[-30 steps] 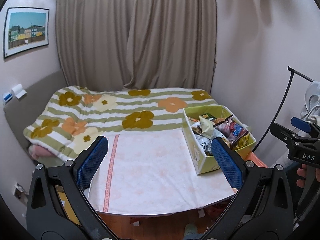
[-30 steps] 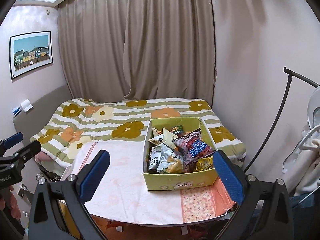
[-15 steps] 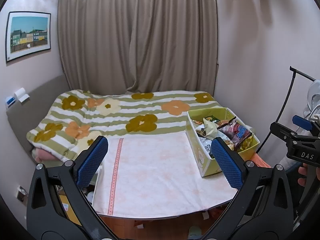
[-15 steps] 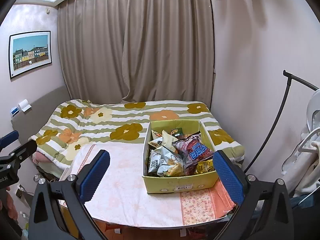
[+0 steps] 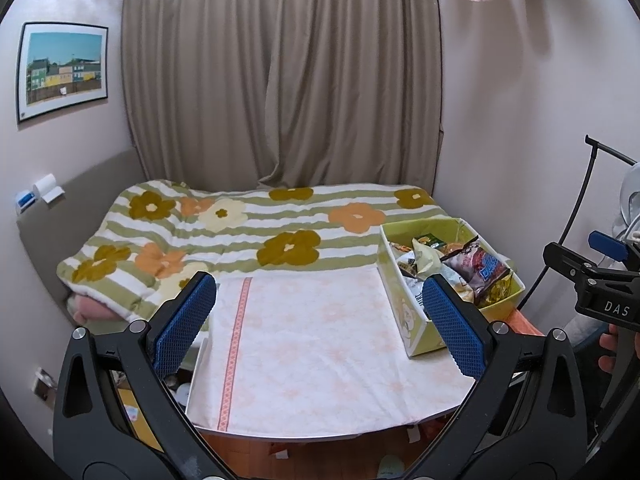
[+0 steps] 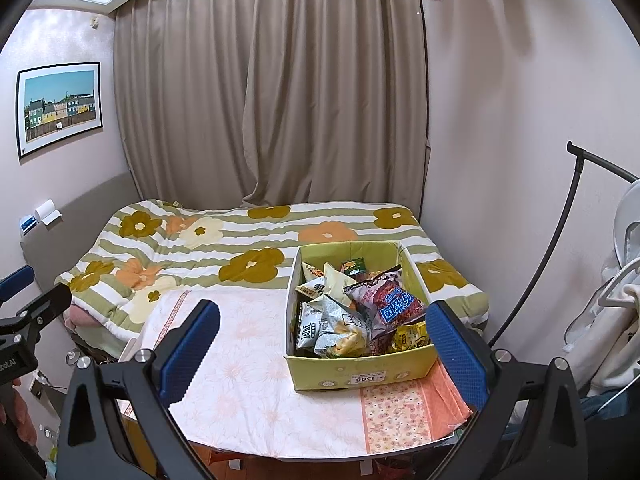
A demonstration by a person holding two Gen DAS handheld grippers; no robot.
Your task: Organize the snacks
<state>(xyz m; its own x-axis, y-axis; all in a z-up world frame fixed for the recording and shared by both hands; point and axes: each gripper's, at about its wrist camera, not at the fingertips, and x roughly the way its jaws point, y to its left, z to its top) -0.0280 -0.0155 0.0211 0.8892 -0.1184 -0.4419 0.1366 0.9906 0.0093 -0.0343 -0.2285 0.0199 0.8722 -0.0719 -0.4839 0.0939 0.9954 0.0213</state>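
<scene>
A yellow-green cardboard box [image 6: 360, 372] full of snack bags stands on the right part of a table covered by a pale floral cloth [image 6: 248, 344]. A red and blue bag [image 6: 390, 300] and a silver bag [image 6: 340, 324] lie on top. The box also shows in the left wrist view [image 5: 404, 304] at the table's right edge. My left gripper [image 5: 318, 320] is open and empty, held above the table's near side. My right gripper [image 6: 322, 344] is open and empty, in front of the box and apart from it.
A bed with a flowered striped blanket [image 5: 240, 232] lies behind the table, with brown curtains [image 5: 280, 80] beyond. A black stand pole [image 6: 560, 232] and hanging white clothes [image 6: 620, 300] are at the right. A framed picture [image 5: 62, 68] hangs on the left wall.
Both grippers have drawn back and risen a little, so the table and box look smaller and lower. Both stay open and empty.
</scene>
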